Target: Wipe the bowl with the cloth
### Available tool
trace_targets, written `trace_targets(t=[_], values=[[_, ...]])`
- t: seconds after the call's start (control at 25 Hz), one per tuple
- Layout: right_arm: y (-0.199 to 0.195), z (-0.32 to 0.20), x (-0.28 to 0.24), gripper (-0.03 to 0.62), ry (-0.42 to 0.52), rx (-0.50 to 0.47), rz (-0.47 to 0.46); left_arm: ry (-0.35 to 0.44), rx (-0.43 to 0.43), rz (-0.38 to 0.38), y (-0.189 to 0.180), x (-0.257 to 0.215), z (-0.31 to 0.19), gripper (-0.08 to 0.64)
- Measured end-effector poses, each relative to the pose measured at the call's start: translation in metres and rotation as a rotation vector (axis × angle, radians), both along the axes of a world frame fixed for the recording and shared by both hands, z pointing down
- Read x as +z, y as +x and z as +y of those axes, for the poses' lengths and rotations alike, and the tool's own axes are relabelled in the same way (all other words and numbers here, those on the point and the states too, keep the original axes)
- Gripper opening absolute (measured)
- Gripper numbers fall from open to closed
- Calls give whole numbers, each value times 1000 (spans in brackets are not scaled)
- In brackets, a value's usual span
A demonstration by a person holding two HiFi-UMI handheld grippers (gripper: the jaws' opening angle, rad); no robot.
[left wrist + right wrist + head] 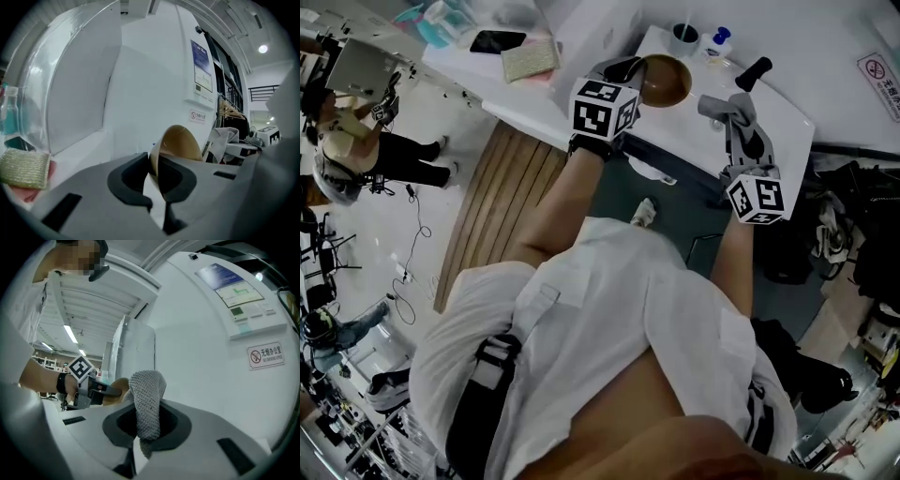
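Your right gripper is clenching the grey knitted cloth over the white table. Just to the left, your left gripper is pinching the rim of the brown bowl, beside the cloth.

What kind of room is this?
Probably a lab or workshop, not a home: loose cables lie on the floor, a warning sign is posted, and other people work nearby.

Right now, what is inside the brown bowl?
The bowl looks empty, except one jaw of the left hand-held gripper on its rim. The patch under that jaw is covered.
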State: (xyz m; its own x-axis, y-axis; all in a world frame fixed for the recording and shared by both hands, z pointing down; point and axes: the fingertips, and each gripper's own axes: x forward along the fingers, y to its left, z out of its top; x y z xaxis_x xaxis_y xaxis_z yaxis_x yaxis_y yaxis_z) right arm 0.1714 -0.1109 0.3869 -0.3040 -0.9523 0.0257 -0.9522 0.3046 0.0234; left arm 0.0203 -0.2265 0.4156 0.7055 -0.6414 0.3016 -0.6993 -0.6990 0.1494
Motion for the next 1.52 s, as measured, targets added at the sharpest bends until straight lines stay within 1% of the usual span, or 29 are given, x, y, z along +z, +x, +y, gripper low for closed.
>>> trace_targets(t=[0.24, 0.36, 0.44, 0.56, 0.68, 0.72, 0.8, 0.88, 0.96, 1.04, 1.08, 1.2, 1.32, 1.44, 1.52], values=[[12, -41, 9, 40, -54, -122, 4, -13, -31, -9, 38, 8, -23, 27], [13, -56, 13, 40, -78, -187, -24, -15, -48, -29, 54, 15, -32, 27], [13, -67, 14, 40, -89, -212, -31, -13, -51, -44, 63, 19, -34, 26], [13, -88, 19, 40, -121, -222, -2, -17, -49, -50, 74, 23, -38, 26], [9, -102, 30, 43, -184, -233, 20, -17, -41, -75, 78, 26, -39, 28], [8, -106, 34, 50, -210, -234, 26, -15, -36, -86, 79, 26, -39, 28], [5, -114, 43, 113, -260, -232, 37, -6, -15, -105, 78, 26, -40, 28], [-1, -118, 50, 123, -301, -234, 47, 9, 14, -129, 78, 25, -40, 28], [-6, -122, 54, 123, -322, -231, 60, 18, 43, -143, 82, 22, -40, 28], [-9, -127, 56, 121, -329, -219, 64, 14, 62, -130, 87, 19, -39, 28], [-9, -129, 56, 109, -328, -209, 57, 11, 61, -116, 89, 17, -39, 28], [-6, -135, 53, 89, -316, -164, 23, 6, 20, -56, 90, 9, -39, 29], [-5, -136, 51, 78, -306, -134, 18, -26, -24, 22, 87, 10, -37, 29], [1, -139, 50, 61, -319, -108, 46, -60, -6, 60, 91, 16, -37, 32], [7, -141, 54, 53, -337, -85, 113, -71, 28, 45, 97, 21, -35, 41]])
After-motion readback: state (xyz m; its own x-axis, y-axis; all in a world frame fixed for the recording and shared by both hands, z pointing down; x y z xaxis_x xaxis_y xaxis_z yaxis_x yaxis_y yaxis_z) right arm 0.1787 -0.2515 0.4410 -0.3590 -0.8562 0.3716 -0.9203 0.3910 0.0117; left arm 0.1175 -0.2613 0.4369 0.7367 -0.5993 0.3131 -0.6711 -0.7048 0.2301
